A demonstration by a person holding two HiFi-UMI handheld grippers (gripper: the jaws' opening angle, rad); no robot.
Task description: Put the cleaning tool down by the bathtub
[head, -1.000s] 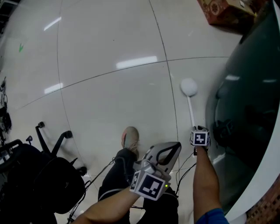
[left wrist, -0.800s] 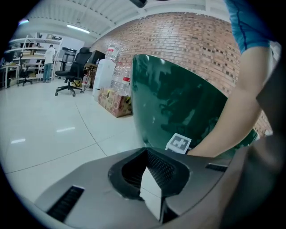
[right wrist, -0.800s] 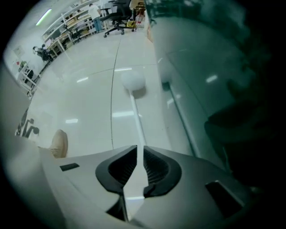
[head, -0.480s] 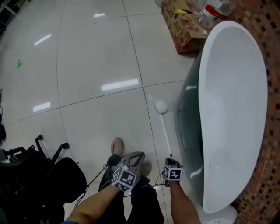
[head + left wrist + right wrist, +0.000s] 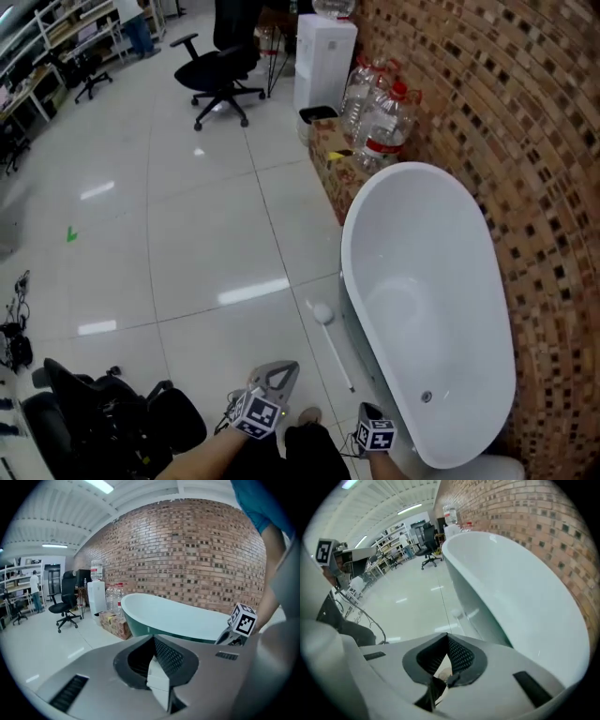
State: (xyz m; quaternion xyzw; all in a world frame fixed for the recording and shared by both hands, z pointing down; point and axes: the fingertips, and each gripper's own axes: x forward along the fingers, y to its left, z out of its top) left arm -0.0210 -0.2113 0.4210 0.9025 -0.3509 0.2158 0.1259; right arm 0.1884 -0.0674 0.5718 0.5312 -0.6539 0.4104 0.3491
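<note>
Now the cleaning tool [image 5: 337, 354] lies along the bathtub [image 5: 441, 281], head pointing away.

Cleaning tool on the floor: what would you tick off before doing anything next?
1. Cleaning tool lies flat on the floor beside the bathtub: ok.
2. Whether the tool touches the bathtub: cannot tell.
3. Right hand-held gripper has its jaws together with nothing in them: ok.
4. Left hand-held gripper has its jaws together with nothing in them: ok.
5. Box stands well apart from the tool: ok.
</note>
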